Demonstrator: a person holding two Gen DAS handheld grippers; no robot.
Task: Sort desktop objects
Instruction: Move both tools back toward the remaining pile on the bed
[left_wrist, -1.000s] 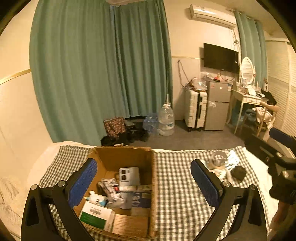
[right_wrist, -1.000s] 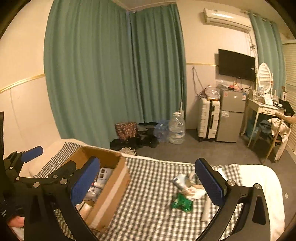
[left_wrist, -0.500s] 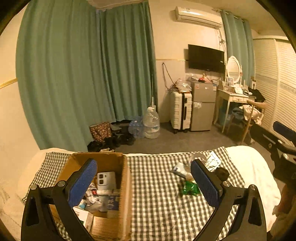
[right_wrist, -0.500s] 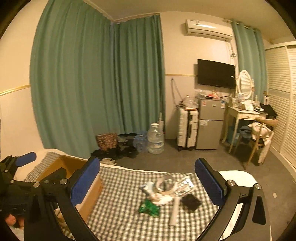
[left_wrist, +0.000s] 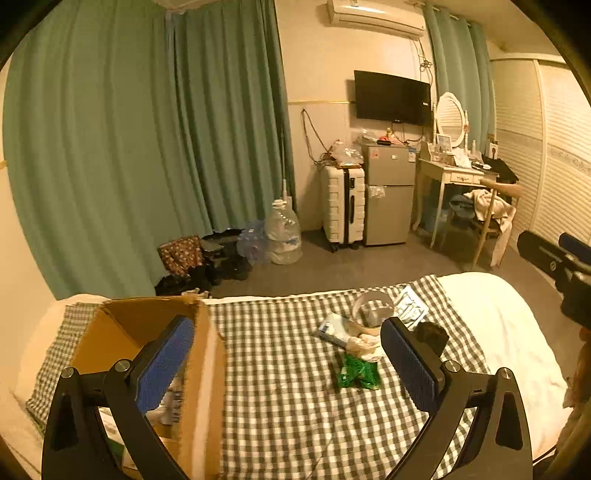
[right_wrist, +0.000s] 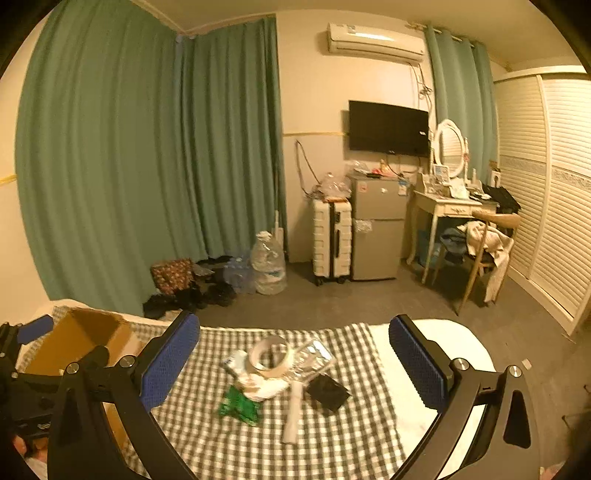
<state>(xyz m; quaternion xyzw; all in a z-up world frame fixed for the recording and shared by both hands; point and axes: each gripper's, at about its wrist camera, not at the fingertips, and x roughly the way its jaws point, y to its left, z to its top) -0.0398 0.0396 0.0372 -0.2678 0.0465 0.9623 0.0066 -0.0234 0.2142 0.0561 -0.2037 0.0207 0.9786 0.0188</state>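
A loose heap lies on the checked cloth (right_wrist: 332, 443): a tape roll (right_wrist: 269, 357), a green packet (right_wrist: 238, 405), a foil blister pack (right_wrist: 308, 360), a white tube (right_wrist: 293, 411) and a small black pouch (right_wrist: 328, 392). The same heap shows in the left wrist view, with the green packet (left_wrist: 359, 373) and tape roll (left_wrist: 372, 309). An open cardboard box (left_wrist: 147, 343) with several items inside stands at the left. My left gripper (left_wrist: 286, 363) is open, above the box's right wall. My right gripper (right_wrist: 295, 363) is open, held above the heap, nothing between its fingers.
The cloth covers a white bed (right_wrist: 436, 332) whose edge falls off to the right. Beyond it are a water jug (right_wrist: 267, 264), a suitcase (right_wrist: 332, 242), a small fridge (right_wrist: 376, 225), a dressing table (right_wrist: 447, 206) with a chair, and green curtains.
Both views have swung right: the box slid to the left of each frame and the heap came toward the middle. Both grippers stayed open.
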